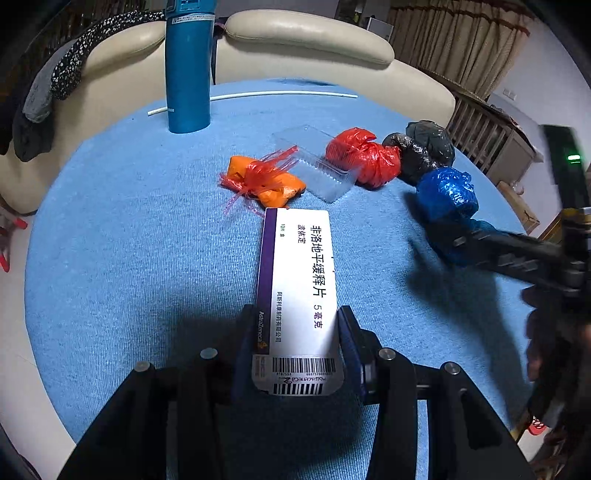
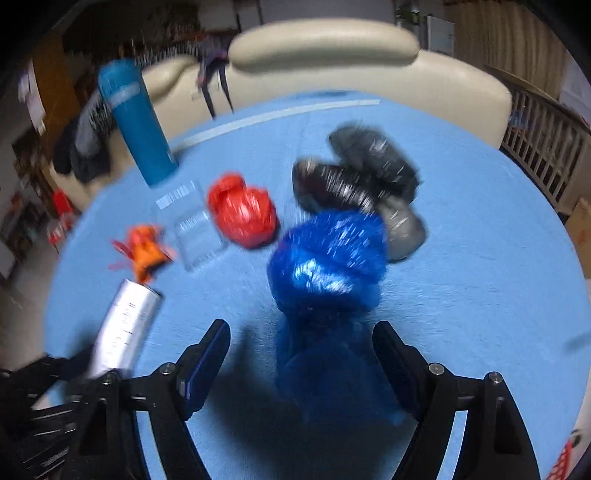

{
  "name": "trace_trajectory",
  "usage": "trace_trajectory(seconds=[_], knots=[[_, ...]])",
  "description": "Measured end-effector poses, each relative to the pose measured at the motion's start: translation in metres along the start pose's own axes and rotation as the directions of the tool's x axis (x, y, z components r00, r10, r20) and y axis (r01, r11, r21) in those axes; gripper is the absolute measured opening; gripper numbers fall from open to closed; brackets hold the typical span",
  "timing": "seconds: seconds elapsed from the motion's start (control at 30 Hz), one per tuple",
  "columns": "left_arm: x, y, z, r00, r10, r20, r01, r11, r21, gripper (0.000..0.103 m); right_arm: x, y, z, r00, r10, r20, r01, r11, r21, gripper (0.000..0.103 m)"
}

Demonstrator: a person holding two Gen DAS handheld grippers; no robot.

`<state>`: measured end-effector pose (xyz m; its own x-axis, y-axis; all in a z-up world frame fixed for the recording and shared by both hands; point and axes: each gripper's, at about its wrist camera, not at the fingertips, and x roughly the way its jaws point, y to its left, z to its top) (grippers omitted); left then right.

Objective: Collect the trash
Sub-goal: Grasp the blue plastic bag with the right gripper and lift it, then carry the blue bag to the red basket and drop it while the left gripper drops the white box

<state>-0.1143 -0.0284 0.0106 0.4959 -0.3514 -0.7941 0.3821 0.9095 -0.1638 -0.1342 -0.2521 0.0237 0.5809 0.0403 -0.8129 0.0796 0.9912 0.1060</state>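
On the blue cloth (image 1: 129, 240) covering the table, the trash lies in a loose row: an orange bundle (image 1: 264, 179), a clear tray (image 1: 321, 168), a red bag (image 1: 364, 157), a black bag (image 1: 424, 149) and a blue bag (image 1: 447, 195), with a tall blue bottle (image 1: 188, 70) standing farther back near the sofa (image 1: 310, 33)

The left gripper (image 1: 295, 332) is clamped on a white box (image 1: 299, 273), pads pressed to its long sides near the barcode end; the box's far end points toward the orange bundle and sits just short of it. Whether the box is lifted clear of the cloth cannot be told

The right gripper (image 2: 301, 354) has its fingers well apart, one on either side of the blue bag's near end, which lies between them without either pad clearly touching it. That view is smeared with motion blur, so fine contact is hard to judge. The black bag sits just behind the blue one, touching it

By my reading, the step in hand is a double pickup: box secured on the left, blue bag being lined up on the right. Next, the right fingers would need to settle lower around the crumpled plastic and close firmly, since the bag looks soft and slippery and could squeeze out. No bin shows in either view, so where the pieces go cannot be said
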Motion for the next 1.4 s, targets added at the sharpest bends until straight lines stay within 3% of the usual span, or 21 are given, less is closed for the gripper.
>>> trace_trajectory(seconds=[0.03,0.07,0.13,0.2,0.63,1.4], knots=[[0.000,-0.001,0.000,1.000,0.003,-0.001,-0.003,1.000,0.005,0.046,0.007,-0.001,-0.002,1.000,0.008,-0.019,-0.008,1.000,0.007,0.081],[0.000,-0.001,0.000,1.000,0.004,-0.001,-0.004,1.000,0.008,0.045,0.009,0.000,-0.002,1.000,-0.008,0.001,0.008,1.000,0.000,0.073],[0.000,-0.001,0.000,1.000,0.005,0.001,-0.005,1.000,0.011,0.045,0.009,0.000,0.000,1.000,-0.022,-0.001,0.022,1.000,-0.020,0.042],[0.001,-0.003,0.000,1.000,0.014,0.002,-0.014,1.000,0.017,0.046,0.008,-0.009,0.003,0.999,0.046,-0.012,-0.046,0.999,0.024,0.038],[-0.006,-0.007,0.001,0.999,0.026,-0.018,-0.026,1.000,-0.017,0.045,-0.050,-0.039,-0.028,0.989,0.105,0.102,-0.117,0.986,0.116,0.038],[-0.072,-0.060,-0.002,0.994,-0.022,0.108,0.015,0.998,0.064,0.045,-0.148,-0.071,-0.076,0.956,0.077,0.284,-0.137,0.971,0.196,0.038]])
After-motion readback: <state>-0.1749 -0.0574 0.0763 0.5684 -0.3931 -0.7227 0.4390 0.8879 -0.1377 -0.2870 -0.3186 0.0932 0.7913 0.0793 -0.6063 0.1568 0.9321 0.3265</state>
